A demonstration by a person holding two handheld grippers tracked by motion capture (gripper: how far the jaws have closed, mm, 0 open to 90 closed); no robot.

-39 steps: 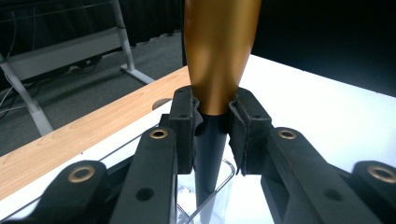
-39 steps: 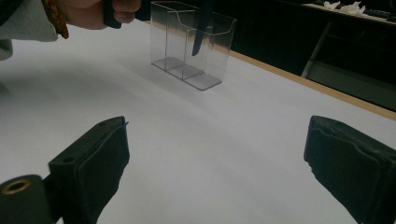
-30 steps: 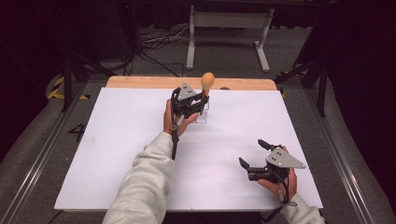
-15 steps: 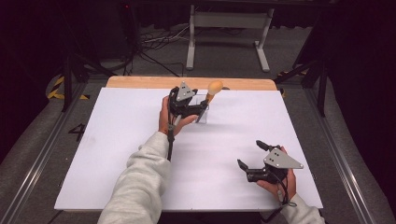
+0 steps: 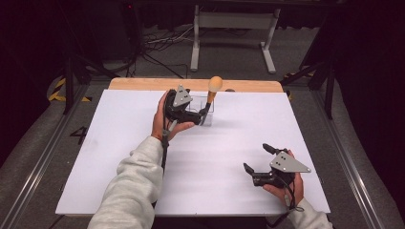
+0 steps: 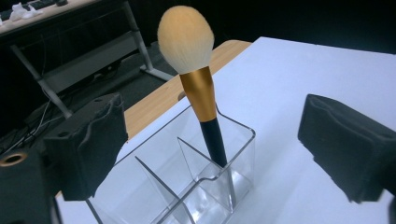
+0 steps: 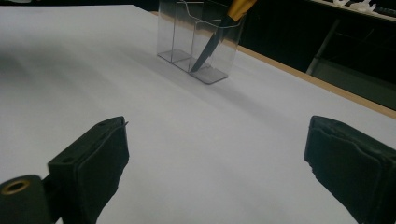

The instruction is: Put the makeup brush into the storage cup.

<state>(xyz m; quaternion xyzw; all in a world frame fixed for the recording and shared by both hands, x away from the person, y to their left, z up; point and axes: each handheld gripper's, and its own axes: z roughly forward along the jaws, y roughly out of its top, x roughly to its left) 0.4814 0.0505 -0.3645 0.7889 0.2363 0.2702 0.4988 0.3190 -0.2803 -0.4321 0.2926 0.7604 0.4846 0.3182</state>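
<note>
A makeup brush [image 5: 215, 86] with a peach head, gold ferrule and dark handle stands tilted in a clear acrylic organizer [image 5: 199, 112] near the table's far edge. In the left gripper view the brush [image 6: 198, 88] leans in a corner compartment of the organizer [image 6: 233, 177]. My left gripper [image 5: 204, 116] sits just left of the organizer. Its jaws have just been opening, and the brush stands free ahead of the open left gripper [image 6: 219, 140], touched by neither pad. My right gripper [image 5: 258, 158] rests open at the front right, nothing between the fingers of the right gripper [image 7: 219, 163].
A white sheet [image 5: 119, 157] covers the table, with a strip of wood [image 5: 143, 84] showing along the far edge. A metal stand [image 5: 229, 28] and cables lie on the dark floor beyond. From the right gripper view the organizer [image 7: 187, 42] is well ahead.
The left gripper's jaws opened and let go of the brush, which now leans in the organizer. The left hand drew back slightly to the left. The right hand stayed put.
</note>
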